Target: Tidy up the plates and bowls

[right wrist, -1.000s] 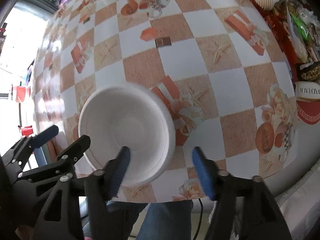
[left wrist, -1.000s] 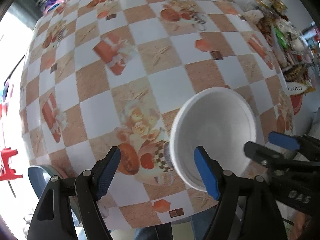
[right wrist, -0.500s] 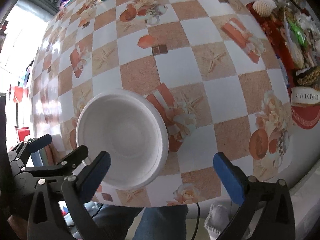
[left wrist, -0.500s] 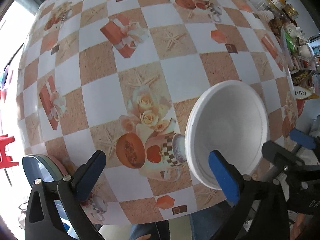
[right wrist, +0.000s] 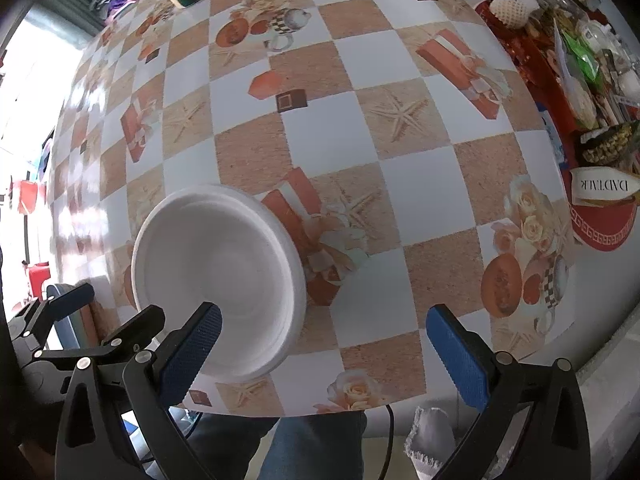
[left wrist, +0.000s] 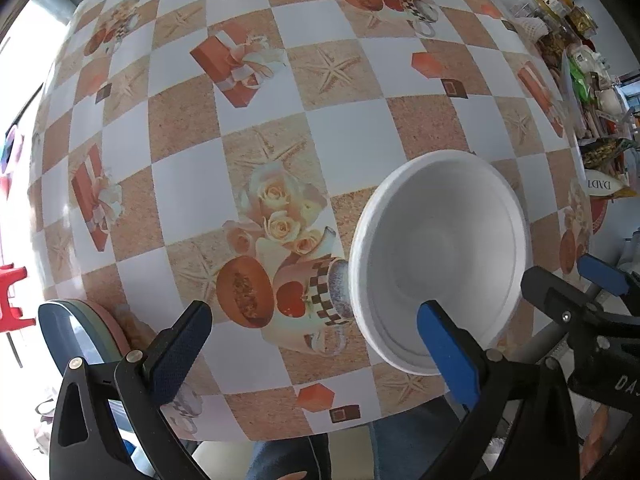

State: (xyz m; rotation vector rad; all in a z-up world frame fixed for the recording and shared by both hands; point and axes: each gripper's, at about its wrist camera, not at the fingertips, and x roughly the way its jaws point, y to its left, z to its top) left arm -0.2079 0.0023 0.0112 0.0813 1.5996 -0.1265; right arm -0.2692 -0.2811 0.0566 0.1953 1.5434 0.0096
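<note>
- The left hand-held gripper (left wrist: pixel 316 344) hangs over the near edge of the table (left wrist: pixel 352 148), its jaws having just been opening and now wide apart with nothing between them; the right-hand pad only overlaps the bowl in the picture.
- The right hand-held gripper (right wrist: pixel 324 348) has likewise just been opening; its jaws stand wide apart and clamp nothing.
- The white foam bowl (right wrist: pixel 218 284) sits upright on the table near the front edge, between the two grippers, free of both.
- At the table's near left corner a small stack of coloured plates (left wrist: pixel 86 336) shows, blue uppermost.
- Farther right, jars and packets crowd the table's side.
- Judging by this, the bowl seems set down; whether more dishes remain cannot be told.
</note>
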